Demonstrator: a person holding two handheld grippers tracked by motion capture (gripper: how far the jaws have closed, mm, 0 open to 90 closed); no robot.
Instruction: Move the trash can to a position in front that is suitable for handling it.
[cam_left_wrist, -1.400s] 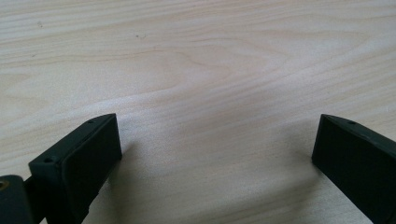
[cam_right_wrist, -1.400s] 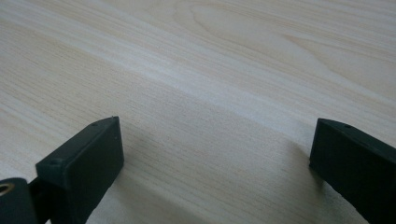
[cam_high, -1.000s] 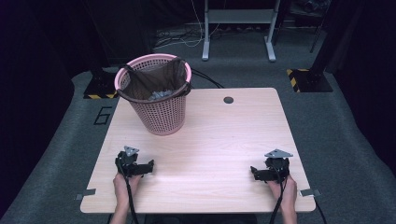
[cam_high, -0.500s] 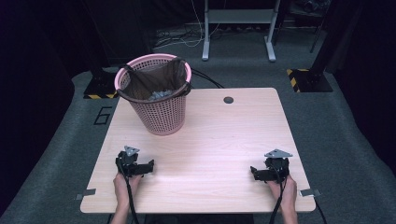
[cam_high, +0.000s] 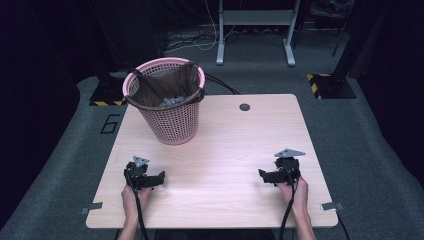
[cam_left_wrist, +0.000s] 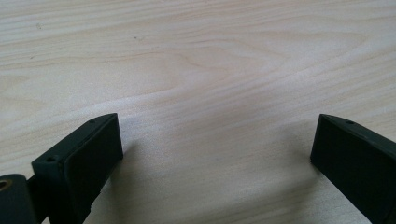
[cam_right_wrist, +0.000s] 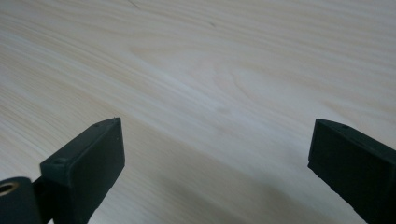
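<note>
Left gripper (cam_high: 159, 178) rests on table (cam_high: 225, 150), jaws wide, empty | right gripper (cam_high: 264, 175) likewise spread, holding nothing | pink basket (cam_high: 170, 122) stands at far left, well apart | dark liner bag (cam_high: 167, 87) inside, seemingly light and soft; best taken at its rim.

The high view looks forward and down from above the person's side, taking in the whole table (cam_high: 220, 150). Each gripper view rides low, facing along its spread jaws, very near the wood just ahead; all three share that tabletop.
</note>
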